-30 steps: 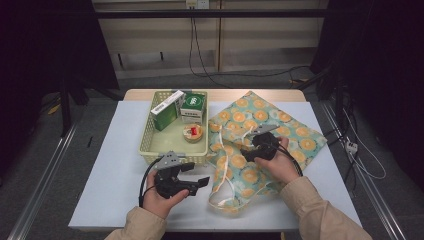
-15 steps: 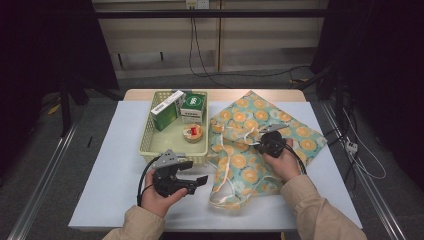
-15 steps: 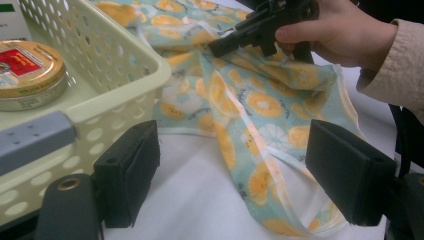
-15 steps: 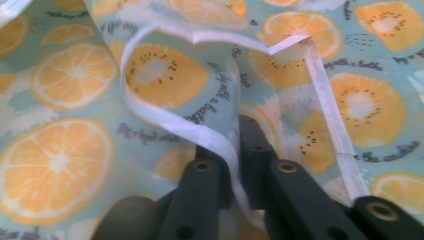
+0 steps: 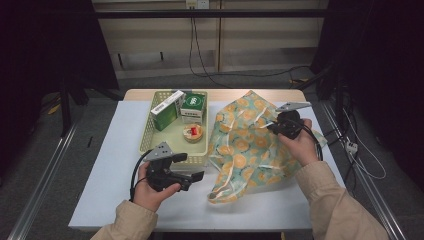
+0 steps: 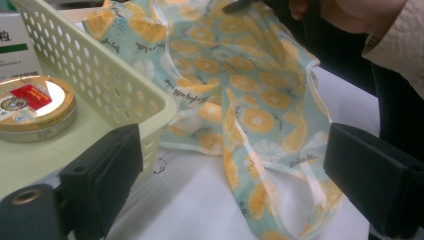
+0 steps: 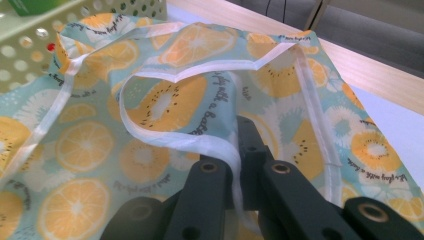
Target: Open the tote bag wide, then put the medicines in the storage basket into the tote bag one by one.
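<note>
Jaws of the right gripper [image 7: 239, 165] are pinching shut on the white strap [image 7: 165, 142] of the bag [image 5: 250, 145], the trim running down between them, and the hand is holding that edge up off the table [image 5: 100, 200]. Jaws of the left gripper [image 6: 235, 185] have just been opening and are standing wide apart with nothing between them; they are pointing at the near end of the bag, which is lying just right of the basket [image 5: 150, 135].

Judging by this, the work is sitting at an early stage: one side of the bag's mouth is being held, the other side is not yet taken, and the mouth is not yet spread. Two boxes [image 5: 180, 107] and a round tin [image 5: 192, 132] are sitting inside the basket, none of them in the bag. What looks left is for the left gripper to be catching the opposite strap near the basket's right wall, and then, probably, for the basket's contents to be going in
</note>
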Action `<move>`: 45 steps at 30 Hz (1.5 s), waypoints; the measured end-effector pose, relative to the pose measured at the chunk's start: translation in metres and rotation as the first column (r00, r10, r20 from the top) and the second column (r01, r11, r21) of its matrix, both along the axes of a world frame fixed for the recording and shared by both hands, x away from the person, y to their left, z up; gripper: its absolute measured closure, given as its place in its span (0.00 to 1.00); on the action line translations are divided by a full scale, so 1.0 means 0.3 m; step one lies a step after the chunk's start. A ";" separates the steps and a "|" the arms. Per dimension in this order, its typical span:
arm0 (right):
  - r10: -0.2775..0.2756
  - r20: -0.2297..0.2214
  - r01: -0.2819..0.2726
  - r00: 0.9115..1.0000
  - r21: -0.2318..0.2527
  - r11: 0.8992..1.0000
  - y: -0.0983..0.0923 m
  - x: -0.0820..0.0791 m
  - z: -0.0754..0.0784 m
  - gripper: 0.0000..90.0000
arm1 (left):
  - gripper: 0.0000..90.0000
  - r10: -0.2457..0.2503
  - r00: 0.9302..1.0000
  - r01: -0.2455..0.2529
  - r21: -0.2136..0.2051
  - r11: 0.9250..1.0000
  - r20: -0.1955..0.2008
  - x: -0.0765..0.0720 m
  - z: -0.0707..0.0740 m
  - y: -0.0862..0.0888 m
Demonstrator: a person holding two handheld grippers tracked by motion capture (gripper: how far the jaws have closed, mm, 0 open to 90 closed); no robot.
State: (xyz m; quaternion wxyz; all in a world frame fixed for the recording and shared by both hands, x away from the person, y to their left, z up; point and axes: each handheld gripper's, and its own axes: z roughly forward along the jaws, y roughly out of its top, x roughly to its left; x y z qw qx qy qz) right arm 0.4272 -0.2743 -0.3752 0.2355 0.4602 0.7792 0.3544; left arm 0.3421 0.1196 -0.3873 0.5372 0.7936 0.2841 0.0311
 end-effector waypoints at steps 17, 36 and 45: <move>0.011 -0.003 -0.011 1.000 0.012 1.000 -0.011 -0.006 0.020 1.00 | 0.06 0.012 0.999 -0.013 0.009 1.000 0.039 0.163 0.116 0.090; 0.020 -0.010 -0.020 1.000 0.010 1.000 -0.005 -0.004 0.021 1.00 | 0.05 -0.007 0.996 -0.001 0.089 0.996 0.086 0.415 0.115 0.076; 0.017 -0.014 -0.017 1.000 0.018 1.000 -0.016 0.001 0.019 1.00 | 0.07 -0.043 0.995 0.025 0.207 0.978 0.084 0.503 0.041 0.012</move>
